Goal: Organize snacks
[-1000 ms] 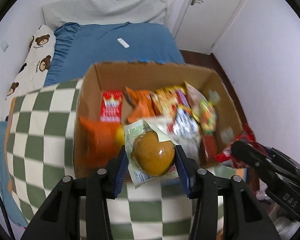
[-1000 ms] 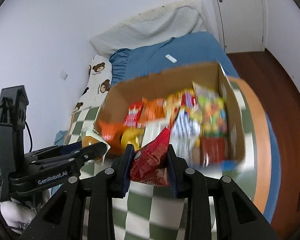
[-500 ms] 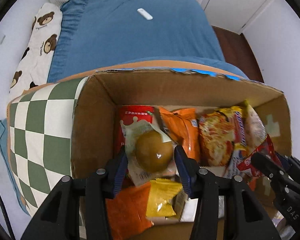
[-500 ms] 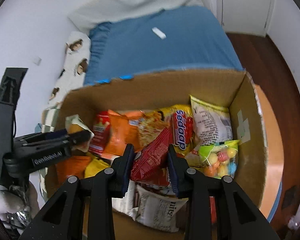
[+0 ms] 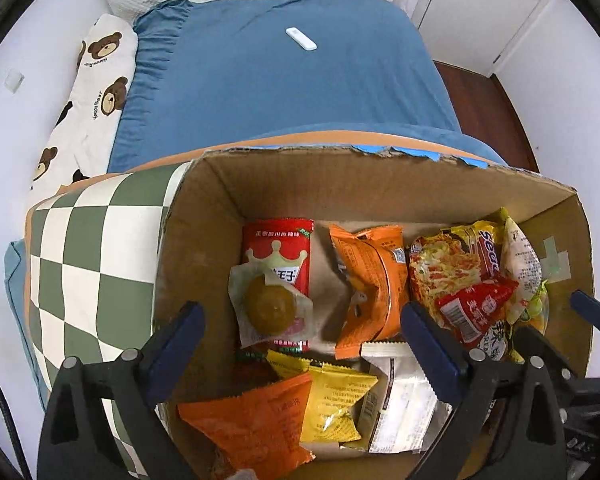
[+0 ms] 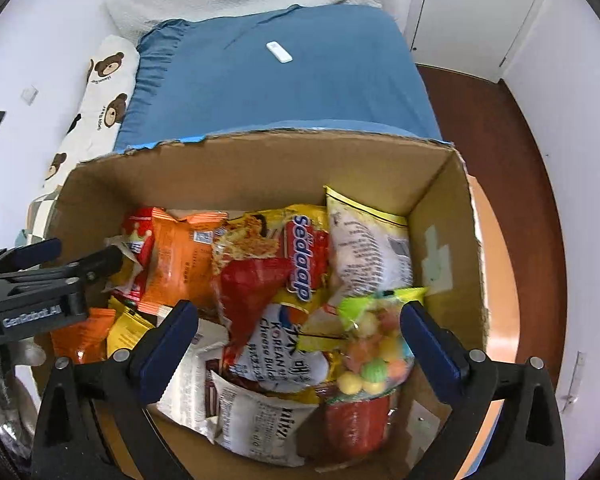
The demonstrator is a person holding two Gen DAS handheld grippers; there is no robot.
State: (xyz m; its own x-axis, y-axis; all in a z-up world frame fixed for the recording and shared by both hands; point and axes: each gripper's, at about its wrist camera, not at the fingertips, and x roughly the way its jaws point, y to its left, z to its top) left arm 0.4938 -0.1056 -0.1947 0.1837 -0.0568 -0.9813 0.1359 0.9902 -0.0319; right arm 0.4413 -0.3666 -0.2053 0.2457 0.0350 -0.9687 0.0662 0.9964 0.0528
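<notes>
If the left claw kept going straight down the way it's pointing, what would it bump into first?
Probably the clear-wrapped brown bun, lying between the opening fingers of the left claw on a red packet inside the cardboard box. Depth is hard to judge.

Left gripper [image 5: 302, 334] frame: black plastic arms, forked, matte finish
Left gripper pads: dark blue, ribbed inner faces
Left gripper fasteners: round silver screws on each arm
Left gripper marking: white "GenRobot.AI" lettering on the side, seen from the right wrist
Right gripper [image 6: 298, 334]: same black arms, blue pads, silver screws
Cable: thin black, left edge
</notes>
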